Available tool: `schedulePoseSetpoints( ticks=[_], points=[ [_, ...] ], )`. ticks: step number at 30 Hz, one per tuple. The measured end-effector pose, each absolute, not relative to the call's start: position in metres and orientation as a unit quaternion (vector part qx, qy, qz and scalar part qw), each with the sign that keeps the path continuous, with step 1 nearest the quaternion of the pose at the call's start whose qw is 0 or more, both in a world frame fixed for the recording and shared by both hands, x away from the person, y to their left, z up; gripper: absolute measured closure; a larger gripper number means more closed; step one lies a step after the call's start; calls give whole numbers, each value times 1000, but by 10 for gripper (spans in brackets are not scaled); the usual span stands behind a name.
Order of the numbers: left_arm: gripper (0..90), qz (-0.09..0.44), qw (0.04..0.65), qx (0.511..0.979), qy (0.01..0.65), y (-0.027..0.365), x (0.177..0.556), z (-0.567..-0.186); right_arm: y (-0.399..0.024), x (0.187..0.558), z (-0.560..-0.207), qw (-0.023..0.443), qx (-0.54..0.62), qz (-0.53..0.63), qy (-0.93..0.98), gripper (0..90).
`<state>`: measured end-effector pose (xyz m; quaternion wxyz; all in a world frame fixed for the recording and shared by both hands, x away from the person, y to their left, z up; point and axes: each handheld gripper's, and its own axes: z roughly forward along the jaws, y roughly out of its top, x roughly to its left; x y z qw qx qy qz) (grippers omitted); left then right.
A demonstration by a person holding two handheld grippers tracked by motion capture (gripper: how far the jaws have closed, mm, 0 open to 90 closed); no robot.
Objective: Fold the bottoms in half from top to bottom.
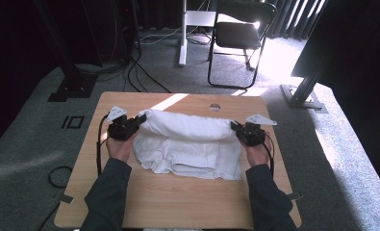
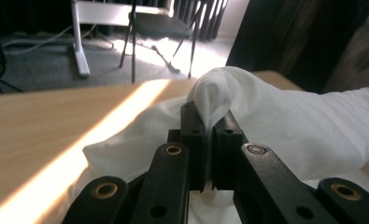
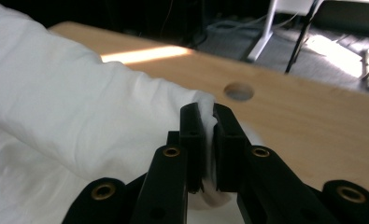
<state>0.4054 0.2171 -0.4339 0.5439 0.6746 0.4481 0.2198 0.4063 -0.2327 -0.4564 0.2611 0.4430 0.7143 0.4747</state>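
Observation:
A white towel (image 1: 187, 144) lies partly folded on the wooden table (image 1: 178, 202). Its far edge is lifted off the table and stretched between the two grippers. My left gripper (image 1: 140, 118) is shut on the towel's left corner (image 2: 215, 98), which bulges out above the black jaws. My right gripper (image 1: 234, 126) is shut on the right corner (image 3: 209, 116), with white cloth squeezed between its pads. The rest of the towel (image 3: 56, 121) hangs in a roll and rests in folds on the table below.
A round hole (image 1: 215, 107) sits in the table near its far edge. Behind the table stand a black folding chair (image 1: 240, 33) and a white stand leg (image 1: 182, 43). Black frame posts (image 1: 72, 72) and cables lie on the grey carpet.

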Motion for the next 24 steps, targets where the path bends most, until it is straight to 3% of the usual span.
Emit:
schedulePoseSetpoints(
  ticks=[9,16,18,20,22,24],
  points=[
    [873,210,574,668,425,222,386,-418,-247,382,-430,278,434,526,677,843],
    [854,151,554,697,429,235,331,-463,-249,324,-473,229,410,505,724,832],
    [786,121,549,706,432,238,323,-477,-248,313,-489,208,412,492,739,812],
    [645,144,529,714,435,239,318,-480,-249,308,-499,183,409,482,753,712],
    [617,149,527,714,436,240,318,-478,-249,307,-497,196,409,480,751,566],
    [616,160,533,707,437,232,324,-459,-246,310,-485,211,420,495,731,488]
  ],
)
